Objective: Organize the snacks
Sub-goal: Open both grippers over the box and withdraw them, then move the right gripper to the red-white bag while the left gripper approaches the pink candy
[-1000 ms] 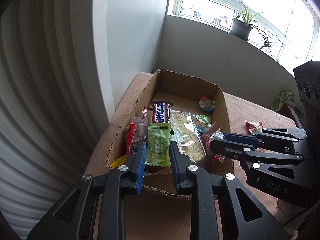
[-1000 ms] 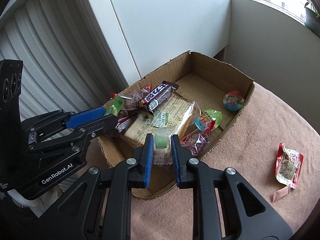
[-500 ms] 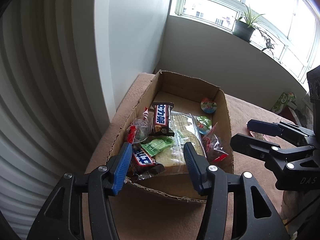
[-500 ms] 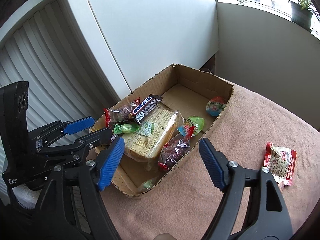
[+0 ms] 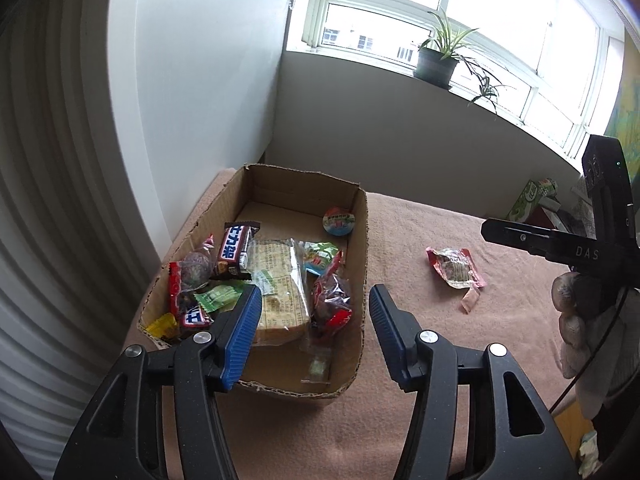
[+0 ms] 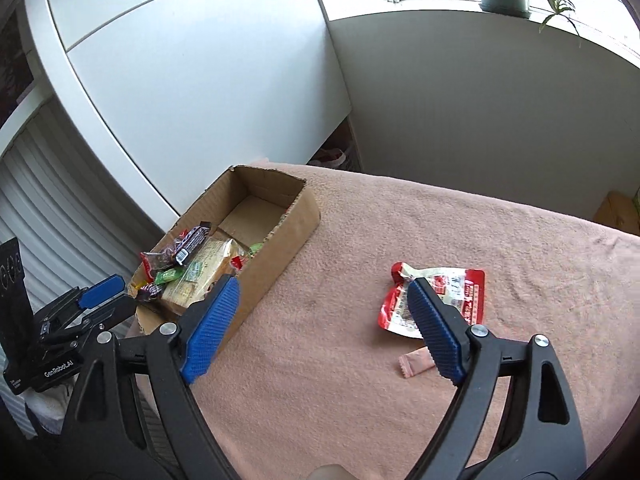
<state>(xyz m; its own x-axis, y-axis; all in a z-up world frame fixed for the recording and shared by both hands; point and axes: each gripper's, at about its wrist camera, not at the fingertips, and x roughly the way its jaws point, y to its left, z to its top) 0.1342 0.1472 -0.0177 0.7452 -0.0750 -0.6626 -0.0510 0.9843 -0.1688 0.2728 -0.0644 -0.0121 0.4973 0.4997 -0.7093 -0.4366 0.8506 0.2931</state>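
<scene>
Left wrist view: the left gripper has let go of its green packet, which now lies in the cardboard box; its jaws stand wide.

Right wrist view: the right gripper, also spread and empty, has swung toward the red pouch and the pink sachet, probably next, on the blanket.

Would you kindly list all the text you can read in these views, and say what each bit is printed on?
"DAS": on the right hand-held gripper body, cut off by the frame edge.
"GenRobot.AI": on the left hand-held gripper body.
Chocolate bar: large white characters, not legible.
Bread bag and red packet: print too small to read.
</scene>
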